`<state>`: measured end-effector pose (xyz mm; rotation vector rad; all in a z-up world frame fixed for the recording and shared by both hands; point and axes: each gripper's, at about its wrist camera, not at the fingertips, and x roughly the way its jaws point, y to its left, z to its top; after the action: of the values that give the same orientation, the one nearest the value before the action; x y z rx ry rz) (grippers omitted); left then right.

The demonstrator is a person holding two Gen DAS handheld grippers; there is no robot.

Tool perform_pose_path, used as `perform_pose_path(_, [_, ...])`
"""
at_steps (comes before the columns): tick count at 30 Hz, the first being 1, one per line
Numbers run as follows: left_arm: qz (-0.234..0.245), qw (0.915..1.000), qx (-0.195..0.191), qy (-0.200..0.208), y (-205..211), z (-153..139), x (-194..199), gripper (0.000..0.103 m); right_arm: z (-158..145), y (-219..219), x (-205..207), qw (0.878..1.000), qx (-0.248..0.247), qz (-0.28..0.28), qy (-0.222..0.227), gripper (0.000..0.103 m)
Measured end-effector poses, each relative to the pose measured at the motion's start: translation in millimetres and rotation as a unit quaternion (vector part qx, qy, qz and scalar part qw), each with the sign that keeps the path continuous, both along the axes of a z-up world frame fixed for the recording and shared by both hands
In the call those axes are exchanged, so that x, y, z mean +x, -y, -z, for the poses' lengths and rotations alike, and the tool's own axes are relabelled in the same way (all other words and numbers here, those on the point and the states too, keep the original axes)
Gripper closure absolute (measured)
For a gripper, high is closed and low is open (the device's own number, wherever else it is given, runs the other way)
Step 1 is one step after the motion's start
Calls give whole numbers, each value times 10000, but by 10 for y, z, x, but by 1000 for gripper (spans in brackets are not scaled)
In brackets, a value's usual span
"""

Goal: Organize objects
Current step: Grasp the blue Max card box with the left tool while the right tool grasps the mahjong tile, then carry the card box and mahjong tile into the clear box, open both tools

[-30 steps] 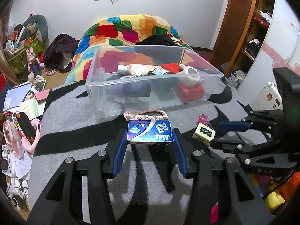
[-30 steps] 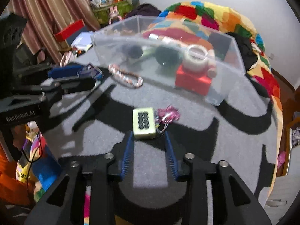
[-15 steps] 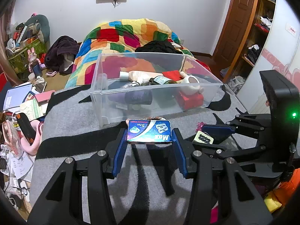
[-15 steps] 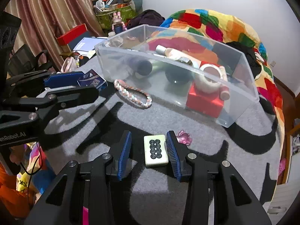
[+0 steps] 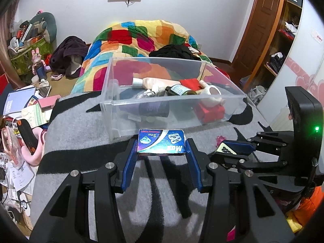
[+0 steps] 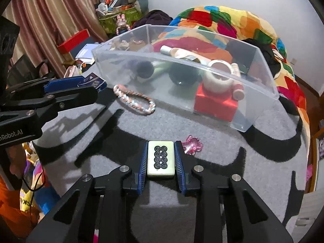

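My left gripper [image 5: 161, 143] is shut on a small blue "Max" box [image 5: 160, 138], held just above the grey blanket in front of the clear plastic bin [image 5: 113, 101]. The right wrist view shows that box [image 6: 92, 81] in the left gripper [image 6: 89, 88] at the left. My right gripper [image 6: 161, 144] has its jaws closing, and both blue pads sit against the sides of a cream mahjong tile [image 6: 161, 159] with black circles, lying on the blanket. From the left wrist view the right gripper [image 5: 232, 151] and the tile [image 5: 226, 149] show at the right.
The bin [image 6: 269, 89] holds a red block, a tape roll, bottles and dark round things. A braided ring [image 6: 134, 101] lies before the bin. A pink trinket [image 6: 192, 144] lies right of the tile. A colourful quilt lies behind the bin, with floor clutter at the left.
My right gripper came forward until the tile lay between its fingers, then its pads closed onto the tile's sides. The left gripper keeps its grip on the blue box, which now hides the braided ring.
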<state>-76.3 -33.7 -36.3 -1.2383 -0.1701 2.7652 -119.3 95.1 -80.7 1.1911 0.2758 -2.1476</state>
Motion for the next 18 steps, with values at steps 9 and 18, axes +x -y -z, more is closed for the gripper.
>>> perform_pose_path(9, [46,9995,-76,-292,-38,-184,-157,56,-390,-95,-118,9978,-372,287,-465,80])
perform_pose_path(18, [-15,9996,-62,-280,20,-196,-440,56,-473,-134,-426,9948,-640,703,-378,80])
